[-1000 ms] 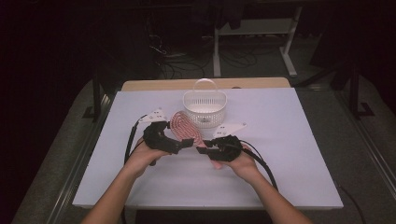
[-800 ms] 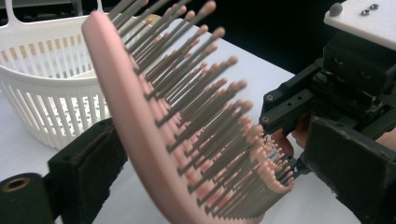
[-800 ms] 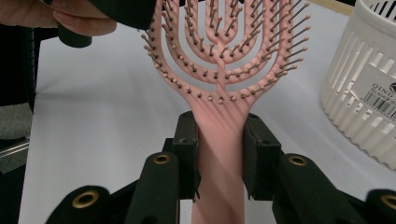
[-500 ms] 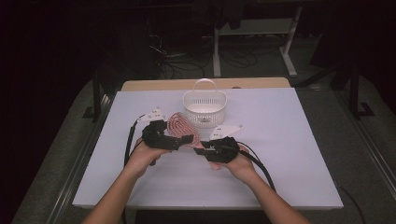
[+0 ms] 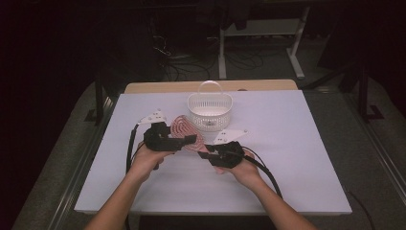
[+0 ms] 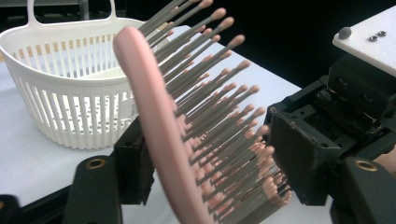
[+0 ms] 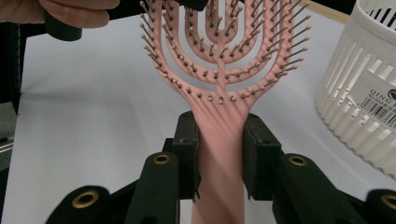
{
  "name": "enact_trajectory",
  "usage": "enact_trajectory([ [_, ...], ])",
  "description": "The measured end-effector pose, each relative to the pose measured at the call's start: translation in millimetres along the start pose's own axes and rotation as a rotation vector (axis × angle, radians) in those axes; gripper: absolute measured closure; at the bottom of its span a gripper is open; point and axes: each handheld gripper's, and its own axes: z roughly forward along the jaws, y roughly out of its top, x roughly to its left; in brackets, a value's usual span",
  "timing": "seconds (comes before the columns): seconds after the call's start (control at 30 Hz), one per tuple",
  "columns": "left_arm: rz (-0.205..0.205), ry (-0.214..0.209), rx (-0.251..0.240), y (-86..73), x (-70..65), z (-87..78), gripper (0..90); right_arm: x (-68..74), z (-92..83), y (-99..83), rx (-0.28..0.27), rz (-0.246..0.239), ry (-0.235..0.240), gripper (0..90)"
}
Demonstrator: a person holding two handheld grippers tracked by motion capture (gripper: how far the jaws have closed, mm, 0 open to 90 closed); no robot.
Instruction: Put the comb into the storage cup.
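Near the middle of the white table [image 5: 297,143], just in front of the basket [image 5: 209,111], a pink hairbrush [image 5: 183,130] is held up off the surface between two grippers. The brush has a flat, rounded head cut through with nested arches that branch from a central stem, like a little tree, and rows of thin grey-brown bristles with small rounded tips. Its handle is plain, smooth pink, widening into the head.

The right gripper [image 7: 219,156] has its jaws clamped on the handle, one pad on each side just below the head. The left gripper [image 6: 208,154] sits around the head: in its own view the pink back of the brush lies against the left pad, while the bristle tips reach the right pad. Its jaws have just been closing on the head, and they appear to touch it on both sides.

The basket is white plastic with slotted walls, a thin arched handle and a barcode label on its side; it stands on the table just beyond the brush, not touching it.

In the high view both of the person's hands hold the grippers close together.
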Motion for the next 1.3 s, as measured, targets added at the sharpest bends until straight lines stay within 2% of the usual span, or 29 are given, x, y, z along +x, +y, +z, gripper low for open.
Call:
enact_trajectory([
  [0.37, -0.014, -0.012, -0.002, 0.1, 1.1, -1.4, 47.0, -0.4, -0.2, -0.2, -0.001, 0.002, -0.017, 68.8],
  [1.3, -0.044, -0.037, -0.005, 0.6, 1.9, -2.3, 56.2, 2.7, 3.2, -0.6, 0.013, -0.022, -0.032, 68.5],
])
